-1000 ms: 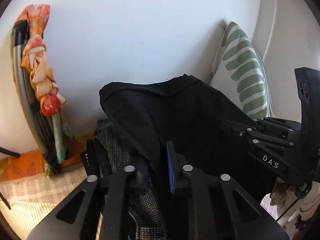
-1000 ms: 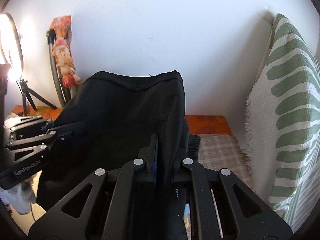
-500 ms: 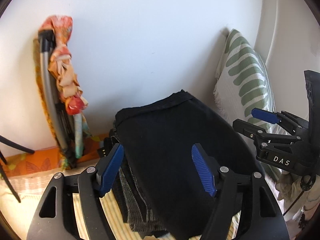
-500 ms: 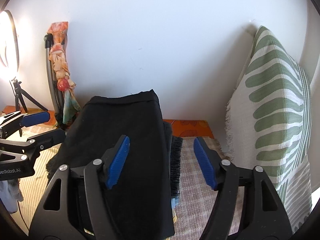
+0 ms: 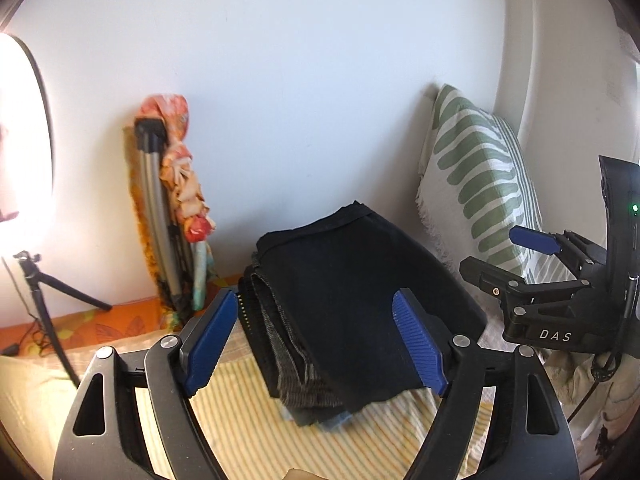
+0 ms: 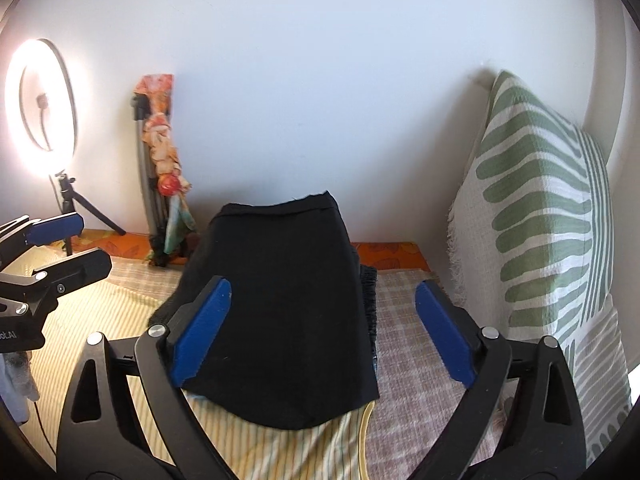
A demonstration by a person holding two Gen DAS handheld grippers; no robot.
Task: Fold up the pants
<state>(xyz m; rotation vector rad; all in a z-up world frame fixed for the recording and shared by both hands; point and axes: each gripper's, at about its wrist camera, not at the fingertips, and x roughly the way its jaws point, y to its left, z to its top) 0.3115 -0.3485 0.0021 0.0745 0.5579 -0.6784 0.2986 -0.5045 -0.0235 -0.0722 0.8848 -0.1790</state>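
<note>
The black pants (image 5: 360,292) lie folded flat on top of a stack of folded clothes (image 5: 288,360) on the bed; they also show in the right wrist view (image 6: 280,300). My left gripper (image 5: 316,344) is open and empty, pulled back a little in front of the stack. My right gripper (image 6: 320,332) is open and empty, also in front of the pants. The right gripper shows at the right of the left wrist view (image 5: 516,256), and the left gripper at the left of the right wrist view (image 6: 76,240).
A green-and-white patterned pillow (image 6: 540,232) leans on the wall at the right. A folded tripod wrapped in orange cloth (image 5: 172,216) and a lit ring light (image 6: 40,104) stand at the left. Striped and checked bedding (image 6: 404,320) covers the bed.
Both grippers were shut on the black pants a second ago. They opened, let the pants down onto the stack, and have drawn back from it.
</note>
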